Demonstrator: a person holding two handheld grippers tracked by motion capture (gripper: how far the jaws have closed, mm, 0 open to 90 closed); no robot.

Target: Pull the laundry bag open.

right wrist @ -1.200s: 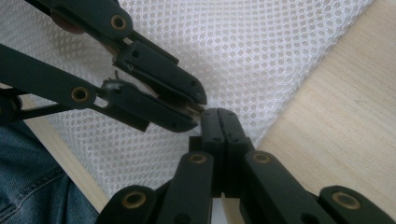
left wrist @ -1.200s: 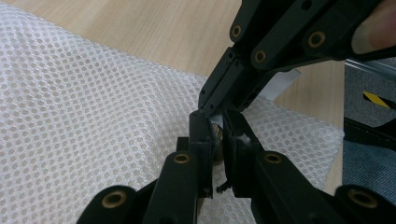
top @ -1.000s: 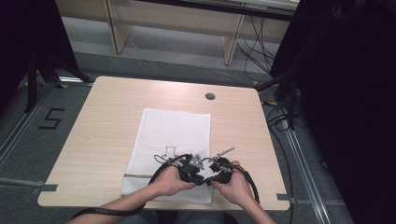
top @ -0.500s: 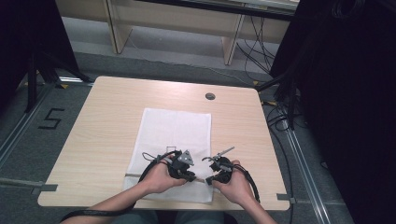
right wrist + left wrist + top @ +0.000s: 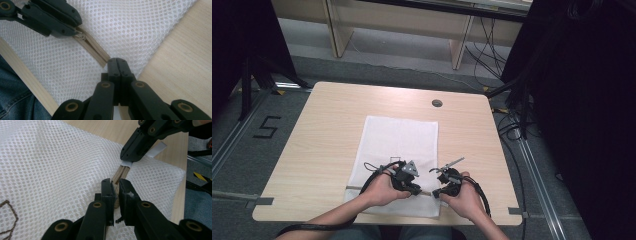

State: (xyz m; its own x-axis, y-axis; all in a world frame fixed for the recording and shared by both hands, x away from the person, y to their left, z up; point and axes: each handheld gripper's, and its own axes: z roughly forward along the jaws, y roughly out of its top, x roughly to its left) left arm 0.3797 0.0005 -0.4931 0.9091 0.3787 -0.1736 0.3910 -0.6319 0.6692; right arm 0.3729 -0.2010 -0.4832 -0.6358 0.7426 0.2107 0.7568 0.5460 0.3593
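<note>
Since earlier, left gripper [image 5: 414,189] slid toward 9 o'clock, clamped on zipper [image 5: 120,173]; right gripper [image 5: 438,191] pinches mesh bag [image 5: 399,142] end. Zipper partly travelled; most remains.

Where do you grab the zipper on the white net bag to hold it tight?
Grip the beige zipper at its end by the net bag's near edge, coming in level along the zipper's line. It is a thin flat strip lying on the bag, so jaws pinch it from both sides. The right gripper is shut on that end; the left gripper clamps it farther along.
</note>
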